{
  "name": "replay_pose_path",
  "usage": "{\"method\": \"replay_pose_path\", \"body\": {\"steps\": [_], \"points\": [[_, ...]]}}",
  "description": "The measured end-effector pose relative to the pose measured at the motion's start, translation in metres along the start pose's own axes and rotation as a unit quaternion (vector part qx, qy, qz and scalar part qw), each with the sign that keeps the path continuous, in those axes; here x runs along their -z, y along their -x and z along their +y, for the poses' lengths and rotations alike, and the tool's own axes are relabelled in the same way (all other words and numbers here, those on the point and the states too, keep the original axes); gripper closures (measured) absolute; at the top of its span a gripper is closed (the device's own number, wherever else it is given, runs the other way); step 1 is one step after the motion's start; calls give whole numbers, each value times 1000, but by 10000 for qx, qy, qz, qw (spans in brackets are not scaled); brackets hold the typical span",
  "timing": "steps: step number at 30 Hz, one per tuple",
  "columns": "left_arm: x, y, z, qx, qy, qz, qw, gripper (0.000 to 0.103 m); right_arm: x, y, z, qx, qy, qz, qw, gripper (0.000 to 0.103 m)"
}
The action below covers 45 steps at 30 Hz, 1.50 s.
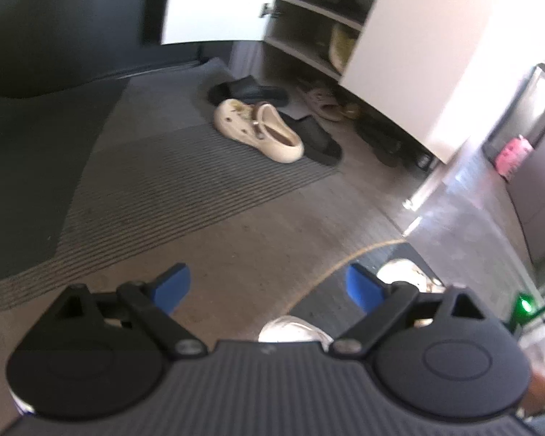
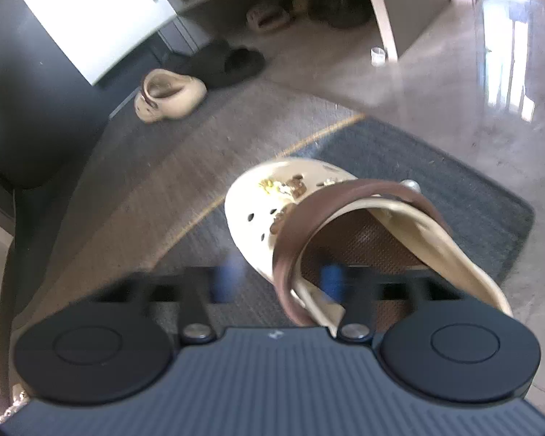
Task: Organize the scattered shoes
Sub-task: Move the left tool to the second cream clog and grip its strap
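Observation:
A cream clog (image 2: pixel 258 214) with a brown heel strap (image 2: pixel 290 250) and charms lies on a dark doormat (image 2: pixel 436 174), close in front of my right gripper (image 2: pixel 278 283). The blurred blue fingertips straddle the clog's near side wall and strap, one outside and one inside the opening, with a gap still showing at the outer one. Its mate, a second cream clog (image 1: pixel 258 129) (image 2: pixel 169 94), rests on the striped mat beside black slides (image 1: pixel 250 91) (image 2: pixel 218 61). My left gripper (image 1: pixel 269 287) hangs open above bare floor, holding nothing.
An open white shoe cabinet (image 1: pixel 309 18) with shelves stands behind the shoes. A pink sandal (image 1: pixel 319 100) and dark shoes (image 1: pixel 385 141) lie at its base. A black slipper (image 1: pixel 316 138) lies by the clog. A small clear cup (image 2: pixel 378 56) stands by the cabinet's leg.

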State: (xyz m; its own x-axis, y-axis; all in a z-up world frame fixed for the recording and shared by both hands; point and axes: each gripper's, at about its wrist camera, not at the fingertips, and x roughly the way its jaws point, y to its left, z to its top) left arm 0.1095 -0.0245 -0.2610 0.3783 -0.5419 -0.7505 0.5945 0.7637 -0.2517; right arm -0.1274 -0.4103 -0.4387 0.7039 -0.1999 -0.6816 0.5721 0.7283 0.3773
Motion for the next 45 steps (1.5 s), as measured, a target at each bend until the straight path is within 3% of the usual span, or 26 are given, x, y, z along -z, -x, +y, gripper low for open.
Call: {"method": "replay_pose_path", "body": {"steps": [3, 6, 9, 13, 16, 21, 28, 36, 40, 43, 45], "points": [[-9, -12, -8, -124, -82, 22, 9999, 6, 4, 34, 5, 326, -21, -373, 9988, 0], [-15, -36, -18, -206, -218, 118, 9995, 5, 2, 70, 7, 676, -420, -898, 9928, 0], [-27, -82, -34, -382, -414, 315, 9979, 5, -11, 87, 12, 457, -1097, -1215, 9854, 0], [-60, -150, -55, -660, -489, 334, 9961, 6, -36, 76, 42, 175, -1104, -1392, 9839, 0], [-85, -187, -63, -932, -412, 168, 9947, 6, -49, 56, 62, -84, -722, -1130, 9909, 0], [-132, -255, -63, -1145, -153, -63, 9933, 6, -67, 49, 57, -69, -445, -911, 9948, 0], [-188, -349, -62, -1461, -106, -442, 9882, 8, -96, 31, 45, -89, -234, -1027, 9944, 0], [-223, -447, -62, -1946, 302, -246, 9801, 8, -129, -11, 43, -278, -14, -1040, 9942, 0], [-238, -493, -60, -2199, 503, -91, 9742, 11, -134, -32, 38, -421, -214, -808, 9956, 0], [-243, -514, -51, -2372, 597, 193, 9694, 32, -130, -38, 29, -439, -485, -573, 9962, 0], [-244, -520, -51, -2532, 440, 256, 9661, 37, -128, -41, 25, -343, -488, -500, 9970, 0]]}}
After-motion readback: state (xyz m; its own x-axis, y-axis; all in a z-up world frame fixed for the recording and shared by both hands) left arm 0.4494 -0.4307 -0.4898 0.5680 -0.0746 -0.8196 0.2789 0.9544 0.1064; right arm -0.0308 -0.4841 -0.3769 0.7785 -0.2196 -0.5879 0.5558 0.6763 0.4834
